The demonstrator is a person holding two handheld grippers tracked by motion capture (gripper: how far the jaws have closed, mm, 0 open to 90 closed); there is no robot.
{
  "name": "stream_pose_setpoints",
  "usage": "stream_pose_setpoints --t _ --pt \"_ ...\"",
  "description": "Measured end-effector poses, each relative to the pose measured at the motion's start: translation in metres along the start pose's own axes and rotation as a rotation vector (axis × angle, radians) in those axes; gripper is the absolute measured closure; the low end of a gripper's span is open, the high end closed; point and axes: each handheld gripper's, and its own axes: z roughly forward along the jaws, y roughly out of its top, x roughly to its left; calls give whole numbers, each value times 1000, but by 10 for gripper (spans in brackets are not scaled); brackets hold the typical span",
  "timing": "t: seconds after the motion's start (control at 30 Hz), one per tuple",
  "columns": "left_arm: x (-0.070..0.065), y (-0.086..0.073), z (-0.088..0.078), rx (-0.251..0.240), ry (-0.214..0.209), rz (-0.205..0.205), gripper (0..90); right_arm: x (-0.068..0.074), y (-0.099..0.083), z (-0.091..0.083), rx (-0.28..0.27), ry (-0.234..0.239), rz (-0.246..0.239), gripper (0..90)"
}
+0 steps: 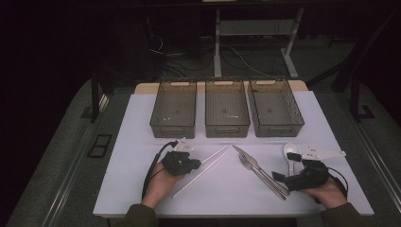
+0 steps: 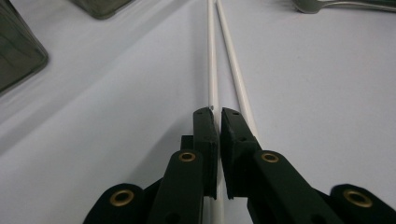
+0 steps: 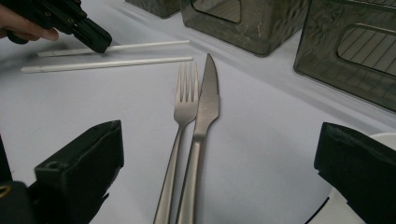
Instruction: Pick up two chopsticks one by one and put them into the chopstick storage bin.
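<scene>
Two white chopsticks lie side by side on the white table top (image 1: 142, 189). My left gripper (image 1: 197, 164) (image 2: 218, 112) is shut on the near end of the farther chopstick (image 1: 215, 153) (image 2: 211, 56), which runs through its narrow jaw gap. The other chopstick (image 1: 201, 174) (image 2: 233, 65) lies loose just beside it. My right gripper (image 1: 285, 166) (image 3: 219, 133) stands wide open, low over the handles of a steel fork (image 1: 262, 176) (image 3: 184, 107) and knife (image 1: 257, 165) (image 3: 207, 98), touching neither. In the right gripper view the left gripper (image 3: 100, 44) rests on the far chopstick (image 3: 140, 46).
Three smoky plastic bins stand in a row at the back: left (image 1: 173, 109), middle (image 1: 227, 108), right (image 1: 276, 106). A spoon (image 1: 289, 151) lies just right of the knife, by my right gripper. Dark floor and cables lie beyond the table's far edge.
</scene>
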Motion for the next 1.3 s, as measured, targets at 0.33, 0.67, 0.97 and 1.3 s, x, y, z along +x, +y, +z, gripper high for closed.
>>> stream_pose_setpoints --t 0.33,0.67,0.97,1.3 --pt "-4 6 -10 -40 -20 20 850 0 0 0 -1 1 -1 15" --pt "-3 13 -27 -106 -33 31 850 0 0 0 0 3 -5 15" --pt "1 18 -43 -162 -22 31 849 1 0 0 1 3 -6 15" --pt "5 23 -54 -197 -27 43 849 0 0 2 -17 -4 -9 15"
